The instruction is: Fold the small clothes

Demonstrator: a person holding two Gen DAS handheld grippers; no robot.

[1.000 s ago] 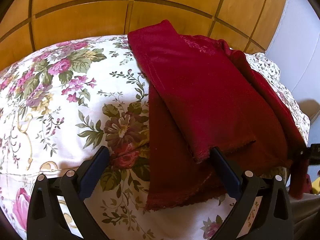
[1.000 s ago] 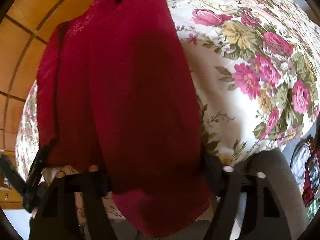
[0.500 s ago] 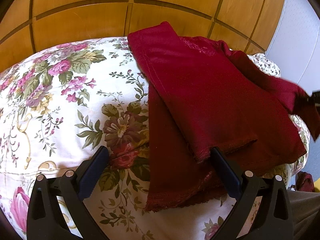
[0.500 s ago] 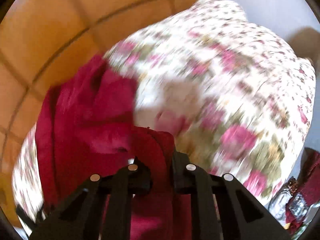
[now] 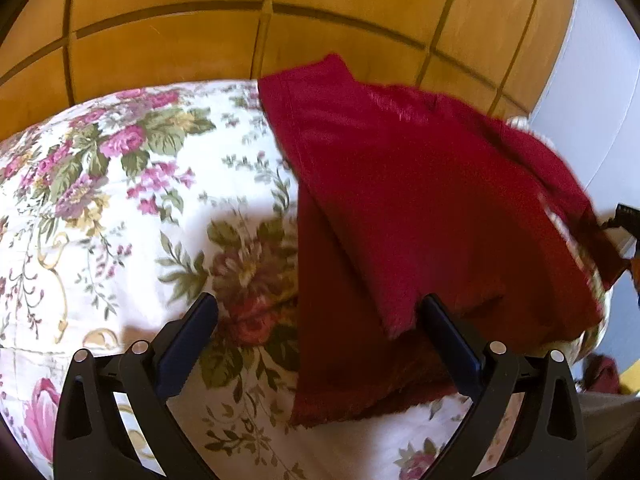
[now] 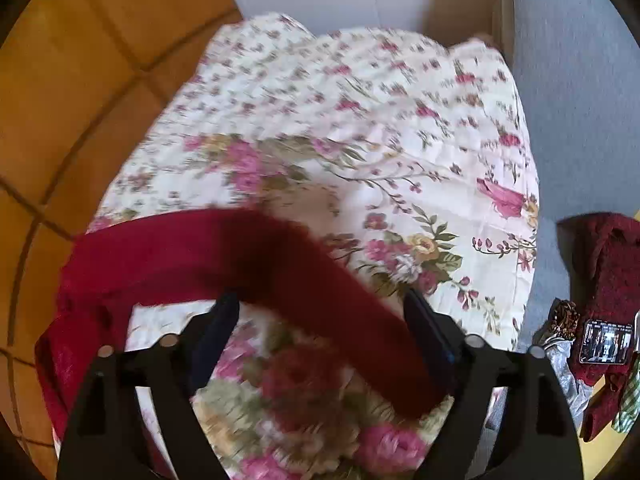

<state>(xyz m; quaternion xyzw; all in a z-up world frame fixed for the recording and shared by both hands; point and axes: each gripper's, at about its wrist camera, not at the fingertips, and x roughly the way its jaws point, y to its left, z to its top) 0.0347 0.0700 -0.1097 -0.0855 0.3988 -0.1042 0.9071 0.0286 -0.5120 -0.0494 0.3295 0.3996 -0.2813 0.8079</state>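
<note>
A dark red garment (image 5: pixel 420 208) lies partly folded on the floral bedspread (image 5: pixel 120 220), one layer over another. My left gripper (image 5: pixel 318 320) is open and empty, just above the garment's near edge. In the right wrist view a strip of the same red garment (image 6: pixel 240 248) runs blurred across between the fingers of my right gripper (image 6: pixel 322 312), which is open; the cloth drapes over the right finger (image 6: pixel 428 328) rather than being clamped. The right gripper's tip also shows in the left wrist view (image 5: pixel 626 216) beside the garment's right edge.
A wooden panelled headboard (image 5: pixel 280 32) stands behind the bed. A grey-white wall (image 6: pixel 580 80) is at the right. Beside the bed lie another dark red cloth (image 6: pixel 604 264), a phone (image 6: pixel 606 342) and a checked cloth (image 6: pixel 628 400).
My right gripper was shut on the garment's edge half a second ago and has opened; the cloth now slips loose across it. It moved up over the bed. The left gripper stayed still.
</note>
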